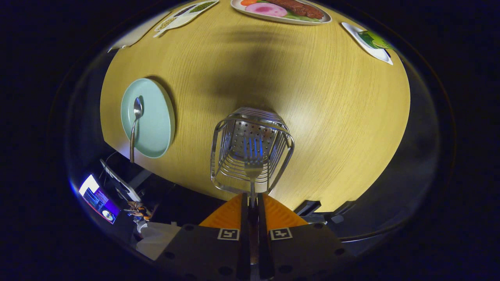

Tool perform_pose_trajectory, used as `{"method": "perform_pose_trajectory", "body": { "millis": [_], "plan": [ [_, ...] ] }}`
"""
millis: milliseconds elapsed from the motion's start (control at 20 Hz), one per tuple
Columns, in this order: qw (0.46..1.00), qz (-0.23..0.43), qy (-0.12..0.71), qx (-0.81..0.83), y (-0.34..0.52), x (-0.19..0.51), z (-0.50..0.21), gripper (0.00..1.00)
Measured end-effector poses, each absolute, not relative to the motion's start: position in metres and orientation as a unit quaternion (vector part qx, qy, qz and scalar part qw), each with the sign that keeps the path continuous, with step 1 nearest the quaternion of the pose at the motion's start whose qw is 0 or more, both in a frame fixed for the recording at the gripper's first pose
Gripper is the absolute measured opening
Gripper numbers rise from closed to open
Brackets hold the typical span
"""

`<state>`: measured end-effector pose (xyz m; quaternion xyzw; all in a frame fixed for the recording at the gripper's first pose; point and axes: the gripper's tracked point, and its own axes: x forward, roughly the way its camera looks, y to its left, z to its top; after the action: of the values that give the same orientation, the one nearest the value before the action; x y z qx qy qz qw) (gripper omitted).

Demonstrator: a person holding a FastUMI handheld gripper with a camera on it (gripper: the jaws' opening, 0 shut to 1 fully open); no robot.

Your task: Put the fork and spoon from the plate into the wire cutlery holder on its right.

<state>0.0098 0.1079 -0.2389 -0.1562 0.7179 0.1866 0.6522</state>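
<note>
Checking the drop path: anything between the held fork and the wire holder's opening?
Nothing visible. The gripper is shut on the fork, whose tines hang over the open top of the wire cutlery holder. The spoon lies on the plate, off to the side.

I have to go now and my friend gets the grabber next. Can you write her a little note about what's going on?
Gripper: jaws shut on the fork, held tines-first over the open top of the wire cutlery holder.
Spoon: lying on the green plate, beside the holder, on the wooden table.
Done: fork lifted off the plate.
Left: let the fork go into the holder, then fetch the spoon and drop it in too.
</note>
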Motion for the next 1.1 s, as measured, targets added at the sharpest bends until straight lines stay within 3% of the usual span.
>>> {"method": "perform_pose_trajectory", "body": {
  "millis": [50, 100, 200, 350, 500, 700, 1100],
  "plan": [
    [0.656, 0.191, 0.714, -0.151, 0.109, 0.011, -0.235, 0.18],
    [0.662, 0.194, 0.709, -0.149, 0.108, 0.012, -0.232, 0.34],
    [0.674, 0.209, 0.695, -0.133, 0.113, 0.01, -0.22, 0.53],
    [0.714, 0.232, 0.654, -0.092, 0.13, 0.01, -0.192, 0.93],
    [0.781, 0.24, 0.571, -0.083, 0.139, 0.021, -0.158, 1.0],
    [0.846, 0.244, 0.466, -0.082, 0.162, 0.016, -0.119, 0.99],
    [0.891, 0.273, 0.361, -0.035, 0.249, -0.03, -0.11, 0.99]
  ]
}}
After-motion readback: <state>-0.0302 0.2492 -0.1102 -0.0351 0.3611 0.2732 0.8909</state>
